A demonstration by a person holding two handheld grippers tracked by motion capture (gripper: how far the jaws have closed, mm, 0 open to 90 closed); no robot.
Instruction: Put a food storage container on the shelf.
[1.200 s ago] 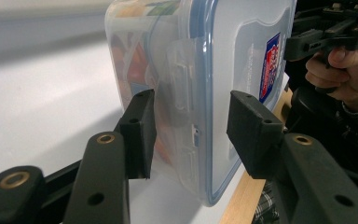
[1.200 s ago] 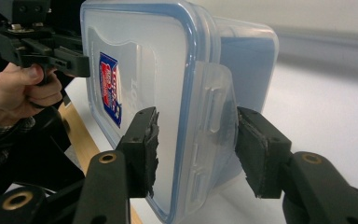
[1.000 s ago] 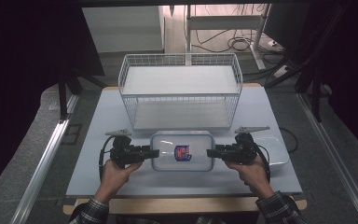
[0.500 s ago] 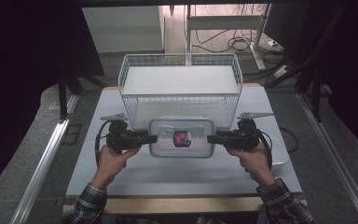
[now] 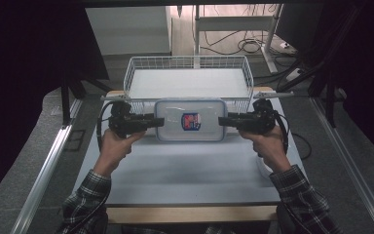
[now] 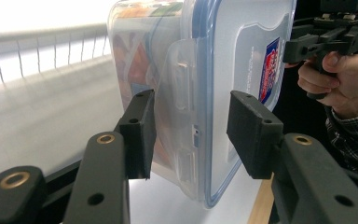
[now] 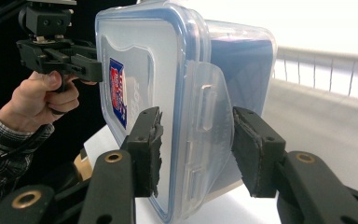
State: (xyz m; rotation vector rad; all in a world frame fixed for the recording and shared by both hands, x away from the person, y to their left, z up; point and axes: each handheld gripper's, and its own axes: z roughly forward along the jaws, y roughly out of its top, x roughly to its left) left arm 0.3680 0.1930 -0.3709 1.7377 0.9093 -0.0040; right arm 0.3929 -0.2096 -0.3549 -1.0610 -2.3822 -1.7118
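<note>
Above table [image 5: 185, 170], lidded container [image 5: 190, 120] hangs clamped endwise between both grippers' jaws

White wire basket [image 5: 189, 80] at table [image 5: 185, 170] far edge; contents unclear.

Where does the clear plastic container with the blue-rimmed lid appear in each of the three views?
High view: the container sits at centre, just in front of the wire basket.
Left gripper view: upper centre, lid facing right.
Right gripper view: centre, lid facing left.
Shared landmark: the red and blue label on the lid, also seen at and.
</note>
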